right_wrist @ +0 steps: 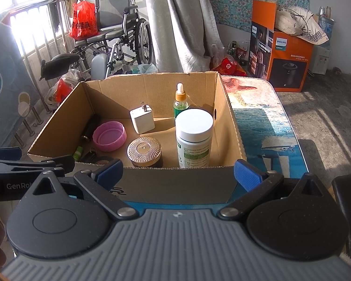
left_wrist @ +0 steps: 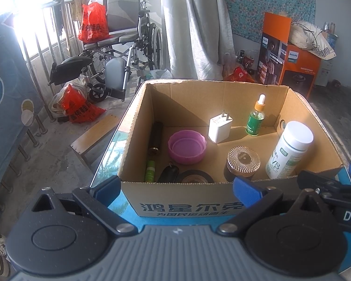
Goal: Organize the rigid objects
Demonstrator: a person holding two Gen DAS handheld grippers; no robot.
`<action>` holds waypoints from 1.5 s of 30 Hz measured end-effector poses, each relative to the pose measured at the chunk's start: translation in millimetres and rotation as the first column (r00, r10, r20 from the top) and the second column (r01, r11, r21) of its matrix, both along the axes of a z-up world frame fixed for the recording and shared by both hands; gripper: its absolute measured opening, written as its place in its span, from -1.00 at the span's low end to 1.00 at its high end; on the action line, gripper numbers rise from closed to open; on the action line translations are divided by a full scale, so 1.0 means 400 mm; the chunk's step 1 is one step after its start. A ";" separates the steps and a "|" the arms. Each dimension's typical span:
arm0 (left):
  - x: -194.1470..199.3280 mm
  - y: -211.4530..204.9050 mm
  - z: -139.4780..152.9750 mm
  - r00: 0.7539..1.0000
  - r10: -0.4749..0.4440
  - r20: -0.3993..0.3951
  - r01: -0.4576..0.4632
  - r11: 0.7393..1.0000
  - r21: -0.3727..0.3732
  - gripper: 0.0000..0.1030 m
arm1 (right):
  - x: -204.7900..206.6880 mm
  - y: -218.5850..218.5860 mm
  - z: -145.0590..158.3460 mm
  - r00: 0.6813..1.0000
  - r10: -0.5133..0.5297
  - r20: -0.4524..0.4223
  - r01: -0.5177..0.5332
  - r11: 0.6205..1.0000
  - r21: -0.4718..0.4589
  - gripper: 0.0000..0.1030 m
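As far as both views show, the box (left_wrist: 199,103) already holds every loose item. It sits on the surface (right_wrist: 257,121), open-topped, just ahead of both grippers.

Inside, upright: white bottle (left_wrist: 290,149) at the right wall, dropper bottle (left_wrist: 255,117) behind it, charger (left_wrist: 220,127) mid-back, prongs up. Gold-lidded jar (left_wrist: 243,164) stands near the front. Pink lid (left_wrist: 187,146) lies hollow side up, left of centre. Along the left wall: dark tube (left_wrist: 155,138), green tube (left_wrist: 149,171). Near the front wall a black fob and a tape roll (left_wrist: 195,176) are partly hidden.

Left gripper (left_wrist: 176,188): jaws apart, empty, short of the box front. Right gripper (right_wrist: 177,172): jaws apart, empty, likewise.

Bare surface right of the box; nothing visible is left outside. Judgement: task at or near its end; at most some tidying inside remains.
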State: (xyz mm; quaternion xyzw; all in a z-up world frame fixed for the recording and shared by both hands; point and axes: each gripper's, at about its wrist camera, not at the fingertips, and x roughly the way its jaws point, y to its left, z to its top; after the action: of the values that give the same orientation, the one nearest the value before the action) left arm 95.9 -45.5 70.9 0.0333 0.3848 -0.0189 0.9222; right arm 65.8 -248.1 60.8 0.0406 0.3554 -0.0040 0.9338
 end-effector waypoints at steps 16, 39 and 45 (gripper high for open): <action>-0.002 0.001 0.002 1.000 0.002 -0.002 -0.002 1.000 -0.001 0.99 | 0.002 0.000 0.002 1.000 -0.001 -0.002 0.001 1.000 0.001 0.97; -0.001 0.003 0.008 1.000 0.004 -0.003 -0.004 1.000 -0.001 0.99 | 0.004 -0.002 0.001 1.000 -0.003 -0.006 0.003 1.000 0.003 0.97; -0.001 0.005 0.008 1.000 0.003 -0.002 -0.003 1.000 -0.001 0.99 | 0.001 -0.002 0.004 1.000 -0.005 -0.002 0.005 1.000 0.002 0.97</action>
State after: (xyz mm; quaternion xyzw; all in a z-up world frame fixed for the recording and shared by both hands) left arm 95.3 -43.6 74.1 0.0323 0.3860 -0.0175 0.9218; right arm 66.3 -249.0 62.5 0.0424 0.3562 -0.0057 0.9334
